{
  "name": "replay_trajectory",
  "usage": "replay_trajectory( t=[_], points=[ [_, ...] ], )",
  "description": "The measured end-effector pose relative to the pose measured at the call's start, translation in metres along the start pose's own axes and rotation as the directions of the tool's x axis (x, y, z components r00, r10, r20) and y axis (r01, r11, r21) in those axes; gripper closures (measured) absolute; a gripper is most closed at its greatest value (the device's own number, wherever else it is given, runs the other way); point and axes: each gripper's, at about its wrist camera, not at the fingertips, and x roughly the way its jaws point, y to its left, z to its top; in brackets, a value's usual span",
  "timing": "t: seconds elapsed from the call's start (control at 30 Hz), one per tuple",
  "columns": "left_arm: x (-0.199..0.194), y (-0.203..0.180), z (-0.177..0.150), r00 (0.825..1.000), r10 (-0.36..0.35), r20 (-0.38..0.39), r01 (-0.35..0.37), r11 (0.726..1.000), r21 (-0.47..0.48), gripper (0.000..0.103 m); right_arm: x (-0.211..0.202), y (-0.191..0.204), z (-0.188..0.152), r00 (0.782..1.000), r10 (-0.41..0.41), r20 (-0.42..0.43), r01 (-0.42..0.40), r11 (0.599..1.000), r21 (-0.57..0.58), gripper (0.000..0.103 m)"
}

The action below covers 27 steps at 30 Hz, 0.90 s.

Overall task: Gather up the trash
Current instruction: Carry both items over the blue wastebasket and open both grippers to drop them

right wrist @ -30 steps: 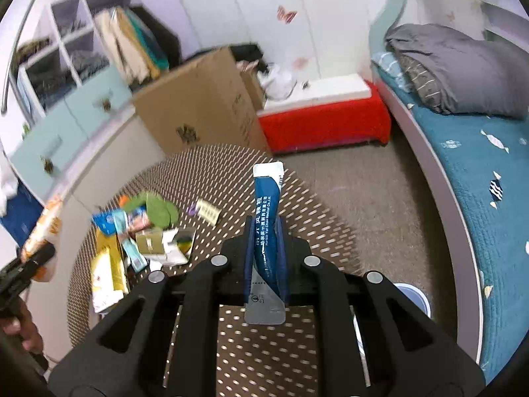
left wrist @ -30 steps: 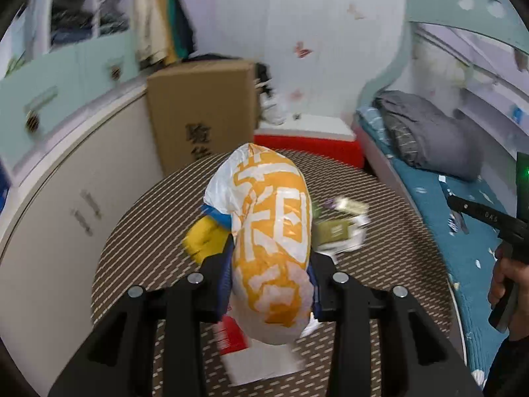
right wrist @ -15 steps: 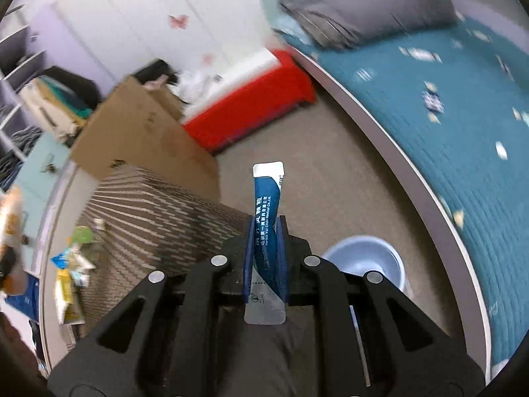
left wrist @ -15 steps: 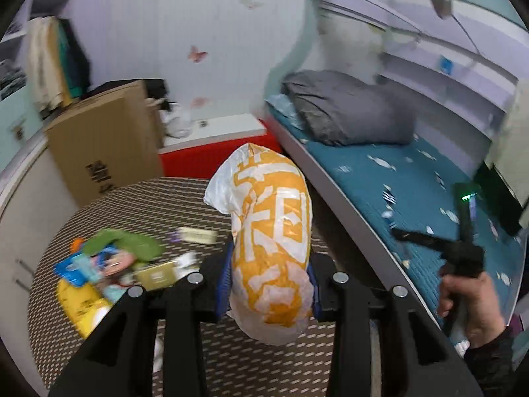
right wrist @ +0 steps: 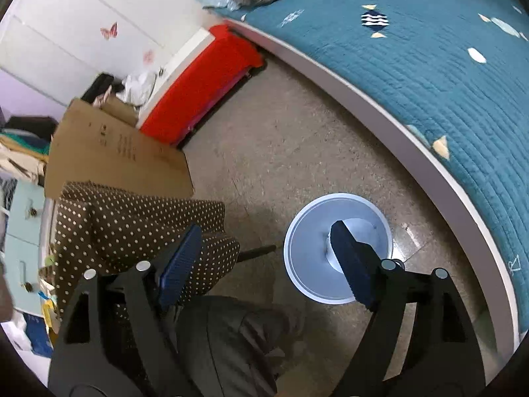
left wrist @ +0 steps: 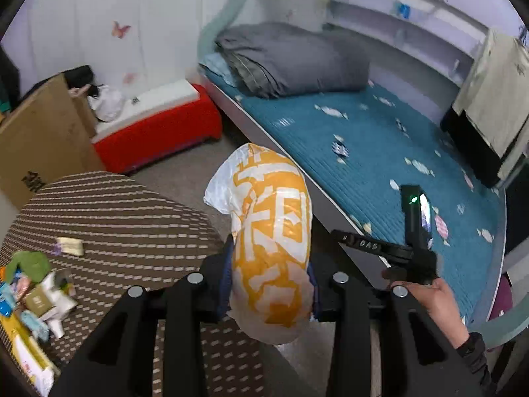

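Left wrist view. Loose wrappers (left wrist: 36, 284) lie heaped on the patterned surface (left wrist: 125, 211), well to the left of the fingers and below their tips. The left gripper (left wrist: 269, 284) is clenched on an orange-and-white packet (left wrist: 272, 231), which bulges up and forward out of the fingers and hangs just past the surface's right edge, over the floor. To the right of these fingers the right gripper shows side-on, held in a hand (left wrist: 436, 301) alongside the bed (left wrist: 380, 139)

Right wrist view. The right gripper (right wrist: 267, 261) has its fingers spread wide apart with nothing between them. The left finger (right wrist: 180, 264) overlaps the draped corner of the surface; the right finger (right wrist: 352, 261) overlaps a pale blue bin (right wrist: 297, 231) standing on the floor, between the surface and the bed. What lies inside the bin cannot be made out

Step in hand, as judged: carrying the packet to the bin. To do it well, bring the left gripper over the bin's mouth, beside the right fingers, before letting go; the packet is bulky and light, so a low, centred release should keep it from catching the rim or falling to the floor. The right gripper should be drawn aside first so the two do not collide
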Motion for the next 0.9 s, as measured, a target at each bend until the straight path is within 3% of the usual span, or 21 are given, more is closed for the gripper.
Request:
replay_trajectory(
  t=[0.3,0.4,0.43,0.5,0.63,0.77,0.9],
  points=[
    [0.087,-0.046,0.003,0.983,-0.046,-0.175,0.061,0.995,0.078,0.066,-0.057,-0.023,0.007,0.994,0.014,0.107,-0.018,0.999,0.034,0.023],
    [0.113,-0.056,0.005,0.971,-0.059,-0.232,0.083,0.992,0.097,0.056,-0.069,-0.023,0.008,0.990,0.023,0.136,-0.028,0.999,0.035,0.022],
    [0.122,-0.058,0.006,0.968,-0.048,-0.246,0.075,0.992,0.101,0.041,-0.075,-0.023,0.008,0.989,0.025,0.146,-0.030,0.999,0.033,0.022],
    [0.132,-0.060,0.009,0.970,-0.032,-0.240,0.059,0.993,0.105,0.013,-0.077,-0.018,0.008,0.988,0.024,0.153,-0.029,0.999,0.031,0.021],
    [0.133,-0.054,0.012,0.971,-0.009,-0.239,0.031,0.996,0.089,0.012,-0.080,-0.010,0.005,0.988,0.025,0.154,-0.027,1.000,0.012,0.018],
    [0.117,-0.041,0.013,0.978,0.001,-0.210,0.017,0.996,0.084,0.011,-0.081,-0.001,0.001,0.986,0.020,0.163,-0.021,1.000,0.002,0.006],
    [0.091,-0.031,0.016,0.987,0.009,-0.157,0.002,0.997,0.072,0.011,-0.082,0.020,0.000,0.985,0.007,0.173,-0.003,1.000,-0.022,0.006]
  ],
)
